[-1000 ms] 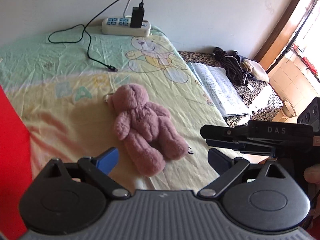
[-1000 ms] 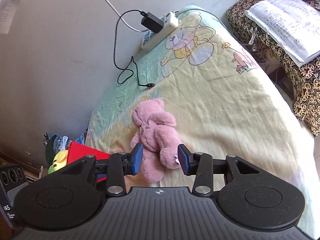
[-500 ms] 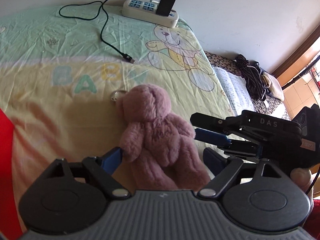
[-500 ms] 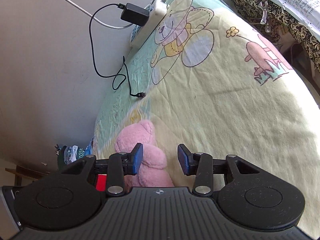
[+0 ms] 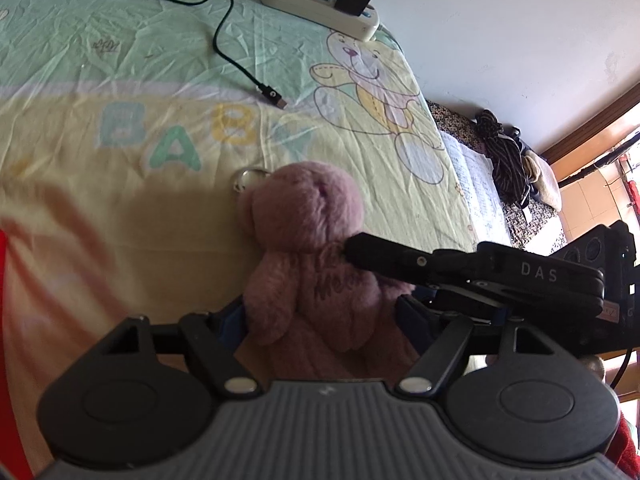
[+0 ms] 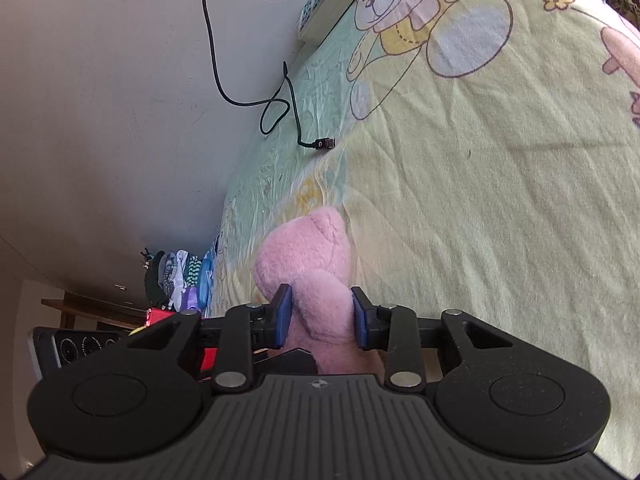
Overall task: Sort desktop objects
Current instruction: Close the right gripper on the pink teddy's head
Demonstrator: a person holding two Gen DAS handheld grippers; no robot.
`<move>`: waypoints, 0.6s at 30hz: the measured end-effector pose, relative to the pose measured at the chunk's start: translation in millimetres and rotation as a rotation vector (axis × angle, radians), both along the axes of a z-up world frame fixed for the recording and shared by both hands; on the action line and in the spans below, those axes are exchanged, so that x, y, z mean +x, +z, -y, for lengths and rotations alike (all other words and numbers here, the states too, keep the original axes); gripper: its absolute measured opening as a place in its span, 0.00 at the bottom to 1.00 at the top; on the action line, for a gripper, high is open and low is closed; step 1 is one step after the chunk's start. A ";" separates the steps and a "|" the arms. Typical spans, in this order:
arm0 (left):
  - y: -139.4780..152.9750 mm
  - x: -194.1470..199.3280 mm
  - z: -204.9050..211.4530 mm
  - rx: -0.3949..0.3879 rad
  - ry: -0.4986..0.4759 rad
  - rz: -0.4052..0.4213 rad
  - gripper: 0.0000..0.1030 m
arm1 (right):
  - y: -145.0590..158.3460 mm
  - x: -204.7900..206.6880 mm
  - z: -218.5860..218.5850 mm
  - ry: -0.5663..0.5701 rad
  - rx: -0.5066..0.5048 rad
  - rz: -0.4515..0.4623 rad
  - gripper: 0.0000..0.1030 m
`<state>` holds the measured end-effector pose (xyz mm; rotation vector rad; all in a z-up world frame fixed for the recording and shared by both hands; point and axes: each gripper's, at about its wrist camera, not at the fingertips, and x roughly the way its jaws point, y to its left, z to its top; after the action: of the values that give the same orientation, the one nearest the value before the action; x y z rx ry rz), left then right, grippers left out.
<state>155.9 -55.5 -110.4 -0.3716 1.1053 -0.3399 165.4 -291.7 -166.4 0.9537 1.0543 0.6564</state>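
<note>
A pink plush teddy bear (image 5: 308, 240) lies on its back on the baby-print bedsheet (image 5: 120, 200), with a metal keyring (image 5: 248, 178) at its head. My left gripper (image 5: 320, 316) is open, its blue pads on either side of the bear's lower body. From the right my right gripper (image 5: 360, 252) reaches in to the bear's chest. In the right wrist view the bear (image 6: 304, 248) fills the gap of that gripper (image 6: 320, 316), and both blue pads press on one plush limb. The bear's legs are hidden behind the left gripper's body.
At the sheet's far edge by the wall lies a white power strip (image 5: 316, 4) with a black charger; its black cable (image 5: 224, 40) trails over the sheet. An open notebook (image 5: 468, 184) and dark clothes (image 5: 504, 160) lie right of the bed. Something red (image 5: 8, 360) borders the left.
Both grippers have moved in on the bear. The right gripper's pads have narrowed onto a plush limb. The left gripper's fingers now straddle the bear's lower body.
</note>
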 end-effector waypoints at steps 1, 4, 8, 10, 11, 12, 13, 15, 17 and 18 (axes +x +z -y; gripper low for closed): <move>0.7 -0.5 -0.9 -0.002 -0.005 -0.002 0.76 | 0.5 -1.7 1.1 0.006 0.007 -0.007 0.28; 4.2 -5.1 -2.3 -0.009 -0.021 -0.009 0.75 | 4.9 -8.8 4.0 0.034 0.007 -0.024 0.27; 8.4 -15.9 1.1 -0.011 -0.087 -0.031 0.75 | 12.0 -23.2 9.6 0.070 -0.003 -0.044 0.27; 8.9 -24.1 4.0 -0.004 -0.118 -0.042 0.75 | 13.0 -32.4 11.7 0.091 -0.013 -0.065 0.27; 8.5 -28.8 5.1 -0.005 -0.133 -0.049 0.75 | 13.6 -37.2 11.8 0.098 -0.020 -0.071 0.27; 8.0 -33.3 5.8 -0.007 -0.147 -0.057 0.75 | 14.6 -42.3 12.0 0.106 -0.027 -0.074 0.27; 8.0 -37.4 6.3 -0.011 -0.160 -0.066 0.75 | 15.4 -47.7 11.5 0.112 -0.034 -0.077 0.27; 8.8 -46.1 8.1 -0.007 -0.192 -0.077 0.75 | 16.6 -59.0 11.6 0.123 -0.040 -0.088 0.27; 10.1 -54.3 10.5 0.010 -0.229 -0.090 0.75 | 16.5 -70.1 10.4 0.135 -0.048 -0.102 0.27; 10.5 -58.7 12.1 0.025 -0.244 -0.089 0.76 | 16.2 -74.6 9.4 0.138 -0.056 -0.105 0.27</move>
<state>97.3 -67.7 -99.8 -0.2310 1.2442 -0.5283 90.8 -301.1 -150.2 0.8802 1.2337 0.6925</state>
